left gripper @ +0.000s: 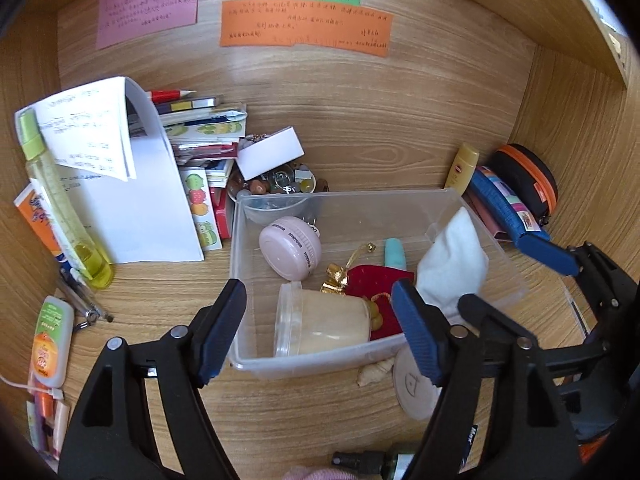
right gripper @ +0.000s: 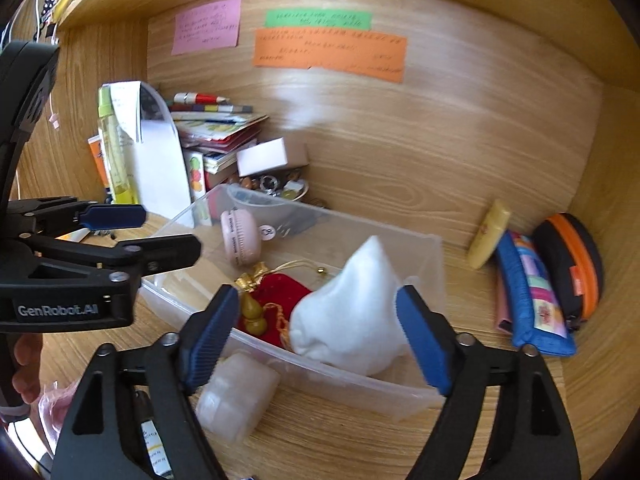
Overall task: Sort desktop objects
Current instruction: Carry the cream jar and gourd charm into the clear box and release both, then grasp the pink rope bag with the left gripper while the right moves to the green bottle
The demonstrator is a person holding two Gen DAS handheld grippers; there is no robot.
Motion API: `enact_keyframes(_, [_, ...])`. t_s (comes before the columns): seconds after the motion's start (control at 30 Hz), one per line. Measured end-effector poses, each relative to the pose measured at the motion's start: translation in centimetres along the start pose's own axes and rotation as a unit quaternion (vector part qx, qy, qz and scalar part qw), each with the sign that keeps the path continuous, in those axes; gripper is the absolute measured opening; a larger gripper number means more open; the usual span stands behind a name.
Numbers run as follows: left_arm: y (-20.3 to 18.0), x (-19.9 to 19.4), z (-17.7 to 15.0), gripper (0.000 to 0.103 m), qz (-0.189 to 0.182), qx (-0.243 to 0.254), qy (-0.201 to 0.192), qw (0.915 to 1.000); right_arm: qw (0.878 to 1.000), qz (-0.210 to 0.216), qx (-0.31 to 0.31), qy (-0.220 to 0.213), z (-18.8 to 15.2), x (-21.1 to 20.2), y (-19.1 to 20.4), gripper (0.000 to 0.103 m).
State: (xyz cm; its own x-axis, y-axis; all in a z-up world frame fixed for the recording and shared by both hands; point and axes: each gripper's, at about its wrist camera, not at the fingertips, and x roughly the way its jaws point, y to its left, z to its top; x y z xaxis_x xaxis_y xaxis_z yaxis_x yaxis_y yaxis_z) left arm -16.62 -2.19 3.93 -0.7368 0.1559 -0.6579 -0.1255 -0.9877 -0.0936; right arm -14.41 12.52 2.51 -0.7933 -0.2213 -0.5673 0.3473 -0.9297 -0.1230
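A: Right gripper (right gripper: 316,336): wide, nothing between the pads. Hanging over the near long wall of the clear bin (right gripper: 424,396), white cloth (right gripper: 352,320) directly ahead, lying inside the bin at its right end. Looks like a drop-off just finished.

B: Left gripper (left gripper: 316,332)?

A: Also wide, empty. Poised above the bin's near wall, left of the right gripper. Below it inside: lidded plastic jar (left gripper: 320,328) on its side against the near wall, red pouch (left gripper: 376,284) beside it, pink round case (left gripper: 290,248) toward the far-left corner.

B: Step?

A: Probably between picks. Loose items left on the tabletop: translucent block (right gripper: 236,396) touching the bin's near wall outside, wooden disc (left gripper: 416,384) just off the near-right corner, yellow tube (right gripper: 490,234) and blue pouch (right gripper: 528,300) near the right wall.

B: Next?

A: Likely the block: closest to the right gripper. Needs pulling back from the bin, dropping low, pads straddling it. Tight against the bin wall, so risk of nudging the bin.
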Motion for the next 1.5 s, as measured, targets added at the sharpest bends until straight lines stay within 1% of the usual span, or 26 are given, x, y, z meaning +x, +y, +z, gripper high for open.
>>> enact_keyframes(0.03, [0.0, -0.3, -0.1, 0.080, 0.001, 0.000, -0.001, 1.0000, 1.000, -0.004, 0.000, -0.002, 0.0, -0.2, 0.0, 0.084])
enact_keyframes(0.1, [0.0, -0.9, -0.5, 0.091, 0.008, -0.003, -0.004, 1.0000, 1.000, -0.009, 0.001, -0.003, -0.3, -0.8, -0.1, 0.088])
enact_keyframes(0.13, [0.0, -1.2, -0.7, 0.092, 0.011, -0.004, -0.005, 0.9999, 1.000, -0.009, 0.002, -0.003, -0.4, -1.1, -0.2, 0.089])
enact_keyframes(0.2, [0.1, -1.8, -1.2, 0.093, 0.013, -0.006, -0.006, 0.9999, 1.000, -0.011, 0.006, -0.005, -0.7, -1.6, -0.3, 0.096])
enact_keyframes(0.3, [0.4, -2.5, -2.1, 0.095, 0.015, -0.013, -0.001, 0.9998, 1.000, -0.015, 0.009, -0.009, -1.2, -2.5, -0.4, 0.100])
enact_keyframes(0.47, [1.1, -3.4, -4.1, 0.096, 0.020, -0.026, 0.011, 0.9994, 1.000, -0.013, 0.016, -0.008, -2.4, -3.8, -0.4, 0.102])
enact_keyframes(0.73, [2.0, -4.0, -7.4, 0.096, 0.030, -0.040, 0.038, 0.9980, 1.000, -0.005, 0.028, 0.006, -4.7, -4.9, -0.1, 0.102])
enact_keyframes(0.83, [2.0, -4.3, -8.6, 0.096, 0.025, -0.044, 0.046, 0.9977, 0.999, -0.003, 0.030, 0.011, -5.7, -5.2, 0.0, 0.102])
enact_keyframes(1.13, [0.5, -4.6, -11.6, 0.096, 0.023, -0.024, 0.068, 0.9971, 0.999, 0.007, 0.031, 0.028, -8.3, -5.4, 0.7, 0.102])
enact_keyframes(1.3, [-0.1, -4.1, -13.2, 0.096, 0.008, -0.023, 0.087, 0.9960, 0.999, 0.016, 0.028, 0.039, -9.4, -5.1, 1.2, 0.102])
enact_keyframes(1.5, [-0.4, -2.8, -14.6, 0.096, 0.008, -0.019, 0.110, 0.9937, 0.998, 0.031, 0.028, 0.050, -10.3, -4.8, 1.8, 0.102])
